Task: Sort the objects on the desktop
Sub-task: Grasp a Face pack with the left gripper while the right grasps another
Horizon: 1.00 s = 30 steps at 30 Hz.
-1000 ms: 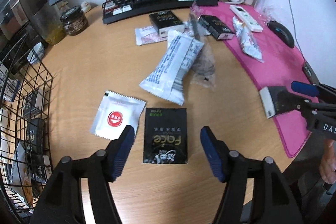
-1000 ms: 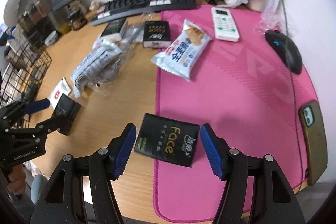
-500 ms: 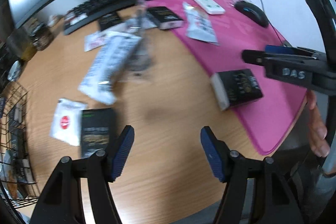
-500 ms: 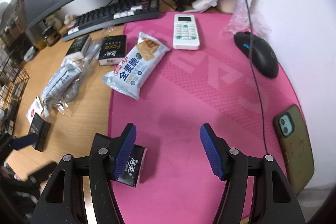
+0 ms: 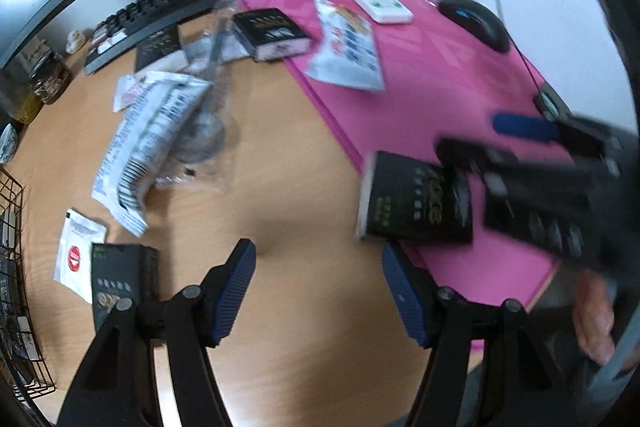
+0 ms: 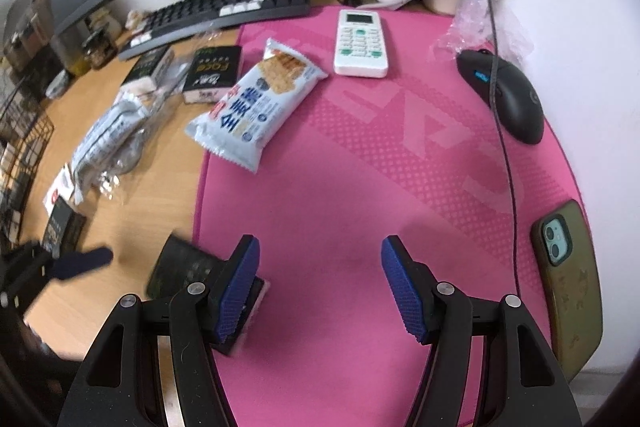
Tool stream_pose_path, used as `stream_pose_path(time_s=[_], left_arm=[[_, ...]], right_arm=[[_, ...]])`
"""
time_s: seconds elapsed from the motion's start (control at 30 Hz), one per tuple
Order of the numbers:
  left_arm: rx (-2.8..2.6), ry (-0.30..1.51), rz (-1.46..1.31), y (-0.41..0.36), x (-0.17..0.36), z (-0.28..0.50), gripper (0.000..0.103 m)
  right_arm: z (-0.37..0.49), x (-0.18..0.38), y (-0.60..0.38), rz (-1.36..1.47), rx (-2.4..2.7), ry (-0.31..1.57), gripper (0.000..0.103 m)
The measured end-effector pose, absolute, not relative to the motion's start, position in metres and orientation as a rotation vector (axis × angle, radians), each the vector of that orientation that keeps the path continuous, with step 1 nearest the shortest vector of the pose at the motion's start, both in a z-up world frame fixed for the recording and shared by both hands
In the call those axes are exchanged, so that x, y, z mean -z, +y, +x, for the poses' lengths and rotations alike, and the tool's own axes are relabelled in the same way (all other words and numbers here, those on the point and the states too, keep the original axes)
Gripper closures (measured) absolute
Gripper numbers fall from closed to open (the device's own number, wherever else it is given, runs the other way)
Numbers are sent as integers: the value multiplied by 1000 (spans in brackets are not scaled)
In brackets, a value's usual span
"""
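A black "Face" box (image 5: 416,203) lies across the left edge of the pink mat (image 5: 440,83). My left gripper (image 5: 316,291) hangs open over bare wood just left of that box, nothing between its fingers. My right gripper (image 6: 320,287) is open over the pink mat (image 6: 360,167); the same box (image 6: 180,267) lies outside its left finger, partly hidden by it. In the left wrist view the right gripper (image 5: 470,135) sits blurred above the box's right end. A second black box (image 5: 120,275) and a white sachet (image 5: 78,259) lie at the far left.
A white snack pack (image 5: 152,143), two more black boxes (image 5: 272,31) (image 5: 158,45) and a cracker pack (image 6: 256,107) lie mid-desk. The remote (image 6: 362,45), mouse (image 6: 508,95) and phone (image 6: 568,279) are on the mat. A wire basket (image 5: 12,267) stands left, a keyboard (image 6: 224,7) behind.
My left gripper swung right, from above the far-left black box to the mat's edge. My right gripper shifted right, so the box once between its fingers now lies outside its left finger.
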<state>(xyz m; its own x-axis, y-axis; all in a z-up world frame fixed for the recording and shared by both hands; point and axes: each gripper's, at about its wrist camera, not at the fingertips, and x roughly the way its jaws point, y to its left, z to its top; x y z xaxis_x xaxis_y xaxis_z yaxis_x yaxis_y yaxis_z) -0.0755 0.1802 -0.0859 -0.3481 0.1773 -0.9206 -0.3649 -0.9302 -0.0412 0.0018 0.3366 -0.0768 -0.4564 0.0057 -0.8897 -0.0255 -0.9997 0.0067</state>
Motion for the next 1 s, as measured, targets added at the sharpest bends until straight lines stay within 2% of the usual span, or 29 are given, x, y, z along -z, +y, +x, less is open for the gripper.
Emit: stream_pose_path(time_s=[0.17,0.43,0.6,0.9,0.93,1.0], left_arm=[[-2358,207,-1560,165,82,-90,32],[-2457,230,-1525,114,54,-85,31],[-2482,203,-1607,76,67,-87,31],[-2472,202,-1655,62,84,-91,31],[-2476,208,-1656,62,85,-91,31],[-2474,199,-1657,62,85,-91,31]], right_arm=[[14,77,319,-1715,-2657,-61,40],[22,56,298,-1646,-2723,72,40],[16,74,258,-1658,-2665,-99,40],[8,89,245,-1696,-2660,-60,40],[8,89,245,-1698,-2659,-59,42],[8,90,247,-1700,-2653,-49,54]])
